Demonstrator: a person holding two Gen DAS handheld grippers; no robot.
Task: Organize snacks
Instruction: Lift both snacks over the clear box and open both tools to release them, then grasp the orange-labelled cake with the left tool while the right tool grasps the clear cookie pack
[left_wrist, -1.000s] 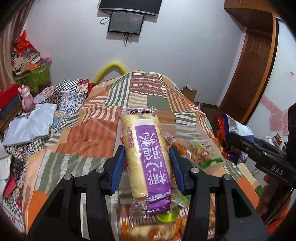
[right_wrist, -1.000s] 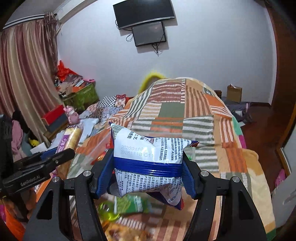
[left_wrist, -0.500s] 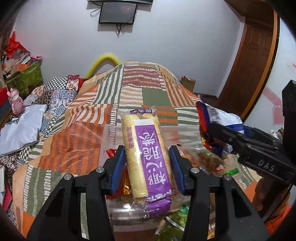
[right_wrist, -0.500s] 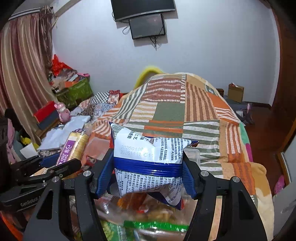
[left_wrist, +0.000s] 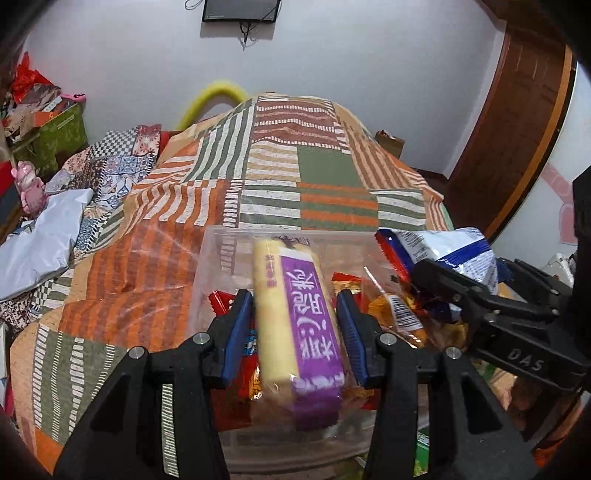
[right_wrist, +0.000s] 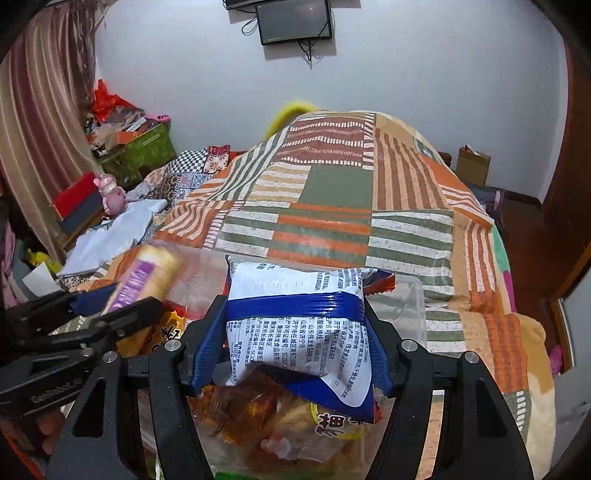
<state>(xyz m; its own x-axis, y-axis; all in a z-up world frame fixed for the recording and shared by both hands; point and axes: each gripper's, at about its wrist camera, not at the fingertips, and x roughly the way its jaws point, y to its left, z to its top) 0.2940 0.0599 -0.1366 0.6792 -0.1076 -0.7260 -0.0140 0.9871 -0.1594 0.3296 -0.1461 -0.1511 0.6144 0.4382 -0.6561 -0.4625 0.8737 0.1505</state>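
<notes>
Both grippers tilt downward over the clear plastic bin (left_wrist: 214, 258) on the patchwork quilt (left_wrist: 295, 184). The left gripper (left_wrist: 295, 325) pinches a long yellow snack roll with a purple label (left_wrist: 295, 314) lengthwise above the bin's left half. The right gripper (right_wrist: 291, 347) clamps a white-and-blue snack packet (right_wrist: 295, 314) above its right half.

a patchwork bed (left_wrist: 325, 173) meets the white wall (right_wrist: 424, 66); monitor (right_wrist: 293, 20) above, brown door (left_wrist: 517, 122) right, striped curtain (right_wrist: 40, 122) left.
</notes>
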